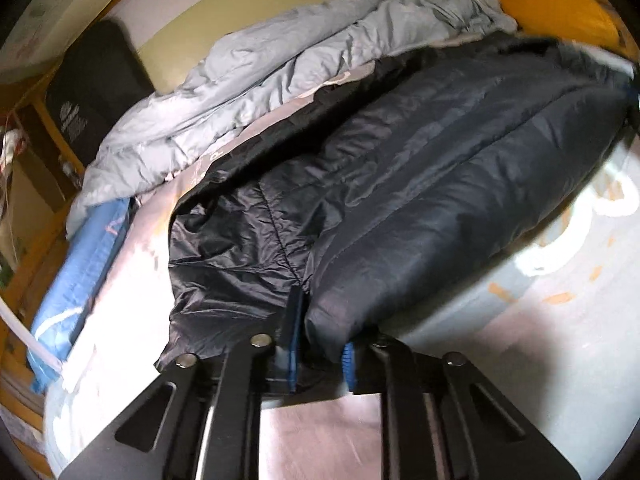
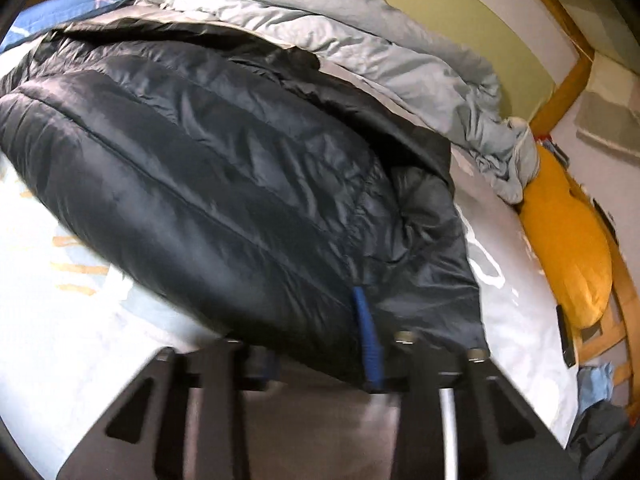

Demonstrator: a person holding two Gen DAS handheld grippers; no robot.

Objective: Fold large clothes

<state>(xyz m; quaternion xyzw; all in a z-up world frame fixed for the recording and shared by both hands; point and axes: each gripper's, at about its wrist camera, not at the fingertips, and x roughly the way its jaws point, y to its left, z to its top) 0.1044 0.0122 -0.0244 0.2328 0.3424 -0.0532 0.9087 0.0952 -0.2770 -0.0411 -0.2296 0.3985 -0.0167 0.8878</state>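
Observation:
A large dark navy puffer jacket (image 1: pixel 400 184) lies across the bed; it also fills the right wrist view (image 2: pixel 208 184). My left gripper (image 1: pixel 320 344) is shut on the jacket's near edge, with the padded fabric bulging between the blue pads (image 1: pixel 294 336). My right gripper (image 2: pixel 320 356) is shut on the jacket's near edge too; one blue pad (image 2: pixel 368 336) shows and the other is hidden under the fabric. A thinner inner flap of the jacket (image 2: pixel 432 248) hangs to the right.
The bed sheet (image 1: pixel 540 320) is pale with orange and white print. A crumpled grey duvet (image 1: pixel 240 80) lies behind the jacket. A yellow pillow (image 2: pixel 568 248) sits at the wooden bed frame (image 2: pixel 560 92). A blue cloth (image 1: pixel 76 276) lies at the left edge.

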